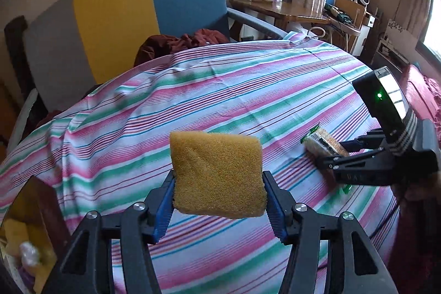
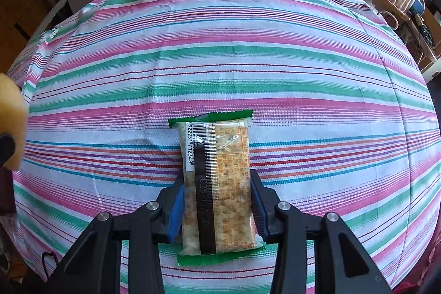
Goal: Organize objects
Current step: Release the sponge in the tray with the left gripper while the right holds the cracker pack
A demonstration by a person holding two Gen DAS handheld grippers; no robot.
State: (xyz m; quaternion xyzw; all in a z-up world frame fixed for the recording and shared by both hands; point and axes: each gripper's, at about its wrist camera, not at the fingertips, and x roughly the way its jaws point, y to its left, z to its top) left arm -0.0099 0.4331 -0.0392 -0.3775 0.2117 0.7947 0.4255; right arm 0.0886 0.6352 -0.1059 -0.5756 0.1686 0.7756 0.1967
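Left hand-held gripper [image 1: 220, 200] pinching sponge [image 1: 217, 172], right [image 2: 216, 207] clamping cracker pack [image 2: 217, 183]: lift steadily, no squeezing harder.

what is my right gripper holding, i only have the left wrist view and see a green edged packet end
Observer: The right gripper is shut on a clear cracker packet with green ends, barcode side up.
Operator: lifted or down
Observer: It looks to lie flat on the striped pink, green and white cloth.
Operator: anything else near it
Observer: Only the yellow sponge at the far left edge.
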